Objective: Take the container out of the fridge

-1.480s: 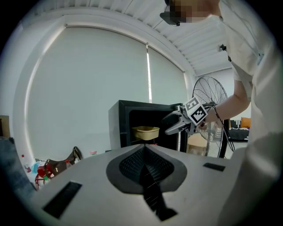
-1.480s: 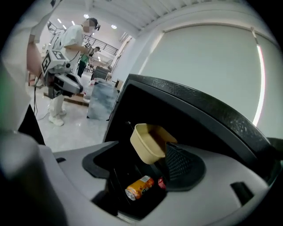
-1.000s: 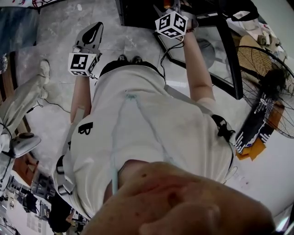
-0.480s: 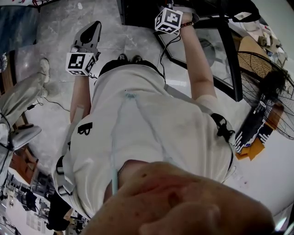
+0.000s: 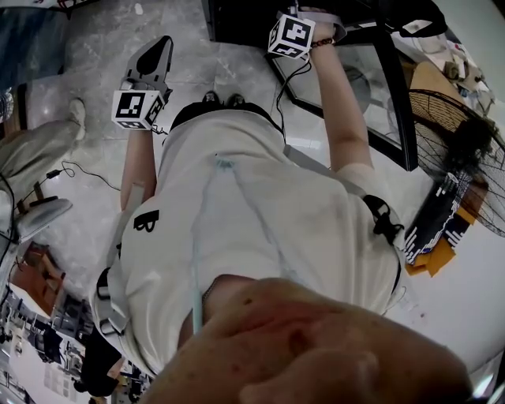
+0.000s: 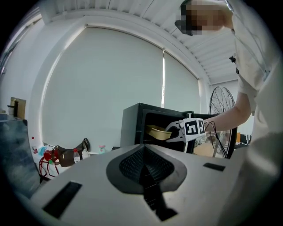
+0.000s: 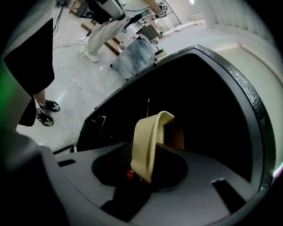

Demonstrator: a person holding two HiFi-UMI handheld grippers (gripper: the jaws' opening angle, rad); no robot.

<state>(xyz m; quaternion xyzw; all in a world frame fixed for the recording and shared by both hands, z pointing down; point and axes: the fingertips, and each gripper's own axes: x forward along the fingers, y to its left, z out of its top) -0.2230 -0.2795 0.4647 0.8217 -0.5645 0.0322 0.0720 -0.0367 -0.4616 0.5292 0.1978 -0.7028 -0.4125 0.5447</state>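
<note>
A beige container [image 7: 148, 141] stands tilted in the mouth of the black fridge [image 7: 239, 88]. Its rim lies between the jaws of my right gripper [image 7: 141, 176], which are closing on it, and the pads look pressed against it. The left gripper view shows the same from the side: the right gripper [image 6: 171, 131] holds the container [image 6: 157, 131] at the fridge [image 6: 132, 121] opening. In the head view the right gripper [image 5: 304, 20] reaches into the fridge [image 5: 237, 20]. My left gripper [image 5: 160, 51] hangs shut and empty over the floor, well left of the fridge.
The fridge's glass door [image 5: 355, 79] stands open to the right. A standing fan [image 5: 465, 158] is beyond it. Another person's leg [image 5: 39, 154] and a cable [image 5: 79, 170] are on the floor at left. A bag and bottles [image 6: 66, 156] sit by the far wall.
My right gripper has pushed a little deeper into the fridge. The left gripper has hardly moved. The other person's leg has shifted on the left.
</note>
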